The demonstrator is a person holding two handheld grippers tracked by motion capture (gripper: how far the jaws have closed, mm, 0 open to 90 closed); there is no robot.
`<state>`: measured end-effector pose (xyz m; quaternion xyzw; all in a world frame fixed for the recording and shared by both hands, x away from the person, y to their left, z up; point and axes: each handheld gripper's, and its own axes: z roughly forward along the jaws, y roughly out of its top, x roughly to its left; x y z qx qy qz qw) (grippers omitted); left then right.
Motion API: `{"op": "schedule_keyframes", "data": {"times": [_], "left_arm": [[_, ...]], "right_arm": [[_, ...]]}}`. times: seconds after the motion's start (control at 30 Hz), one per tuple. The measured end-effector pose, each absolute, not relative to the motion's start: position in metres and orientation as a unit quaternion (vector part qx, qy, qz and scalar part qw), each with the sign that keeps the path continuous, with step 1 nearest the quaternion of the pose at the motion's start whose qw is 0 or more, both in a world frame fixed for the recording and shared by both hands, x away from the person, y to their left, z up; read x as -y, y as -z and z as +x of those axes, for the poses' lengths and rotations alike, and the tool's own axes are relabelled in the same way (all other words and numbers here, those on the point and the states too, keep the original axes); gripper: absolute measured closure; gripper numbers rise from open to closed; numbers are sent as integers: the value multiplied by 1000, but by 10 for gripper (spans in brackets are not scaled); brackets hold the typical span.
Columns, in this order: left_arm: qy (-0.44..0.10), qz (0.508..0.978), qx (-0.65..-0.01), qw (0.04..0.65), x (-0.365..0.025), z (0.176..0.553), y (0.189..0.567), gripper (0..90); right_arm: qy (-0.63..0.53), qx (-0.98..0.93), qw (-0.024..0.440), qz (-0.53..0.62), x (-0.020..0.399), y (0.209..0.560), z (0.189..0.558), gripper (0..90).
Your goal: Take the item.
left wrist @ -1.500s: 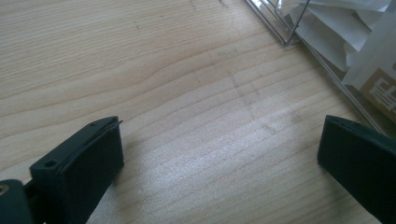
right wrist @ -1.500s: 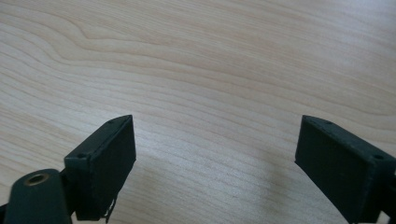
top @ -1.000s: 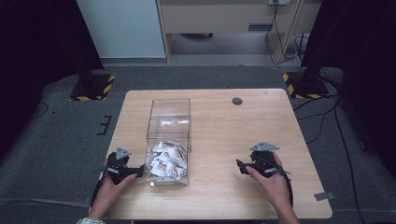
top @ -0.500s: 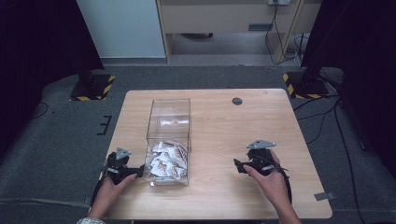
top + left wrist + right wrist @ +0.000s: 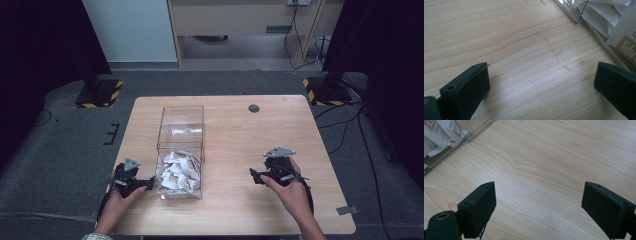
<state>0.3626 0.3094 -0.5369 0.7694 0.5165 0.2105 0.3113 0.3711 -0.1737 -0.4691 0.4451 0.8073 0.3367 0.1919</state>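
While beside box (image 5: 181, 131) (clear), gripper (image 5: 144, 185) empty.

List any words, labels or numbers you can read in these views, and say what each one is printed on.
No text can be read for certain.
White paper sachets in the clear plastic box: brown printed panels, lettering too small and blurred to read.
Sachets in the right gripper view: brown letters cut off and blurred.
Light wooden table: no print.
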Motion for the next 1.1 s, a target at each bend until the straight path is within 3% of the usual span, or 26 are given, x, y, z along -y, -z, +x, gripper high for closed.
{"op": "schedule_keyframes", "data": {"times": [0.73, 1.1], "left_arm": [[-211, 770, -516, 311, -310, 363, 537, 0], [-210, 770, -516, 311, -309, 363, 537, 0]], "right_arm": [[-340, -819, 190, 422, 147, 441, 378, 110], [-343, -828, 194, 398, 129, 429, 380, 196]]}}
